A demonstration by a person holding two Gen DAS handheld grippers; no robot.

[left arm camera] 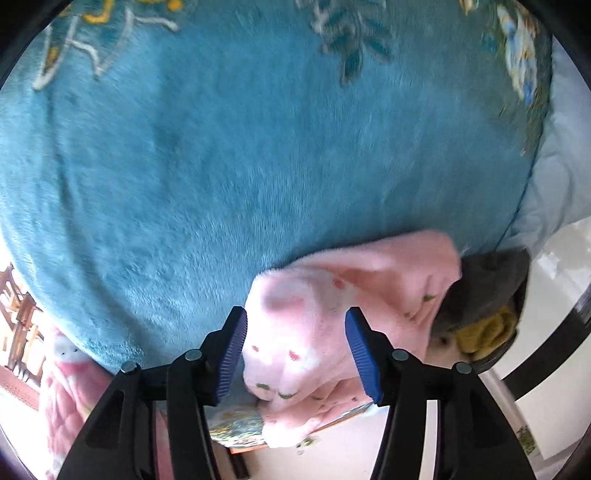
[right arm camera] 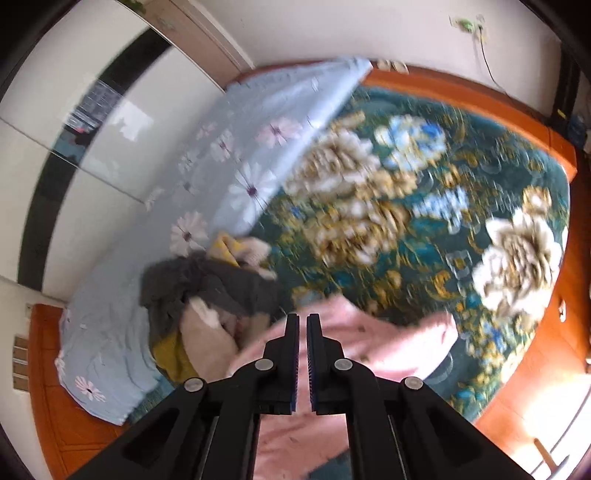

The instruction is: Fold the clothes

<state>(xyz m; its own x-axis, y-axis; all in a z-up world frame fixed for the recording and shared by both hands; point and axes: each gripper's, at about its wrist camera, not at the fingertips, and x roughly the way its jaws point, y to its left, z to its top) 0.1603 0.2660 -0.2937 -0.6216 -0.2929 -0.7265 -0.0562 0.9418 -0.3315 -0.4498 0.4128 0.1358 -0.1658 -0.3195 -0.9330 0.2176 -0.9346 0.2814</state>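
My bed (right arm camera: 517, 122), framed in orange wood, stands against a pale far wall (right arm camera: 332, 29), with a glossy white wardrobe (right arm camera: 122, 147) on its left and sunlight falling across the floor (right arm camera: 535, 417) at the near right.

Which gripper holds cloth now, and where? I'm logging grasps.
Left gripper is open around a bunched fold of the pink garment, not clamping. Right gripper looks nearly shut above it; any hold cannot be told.
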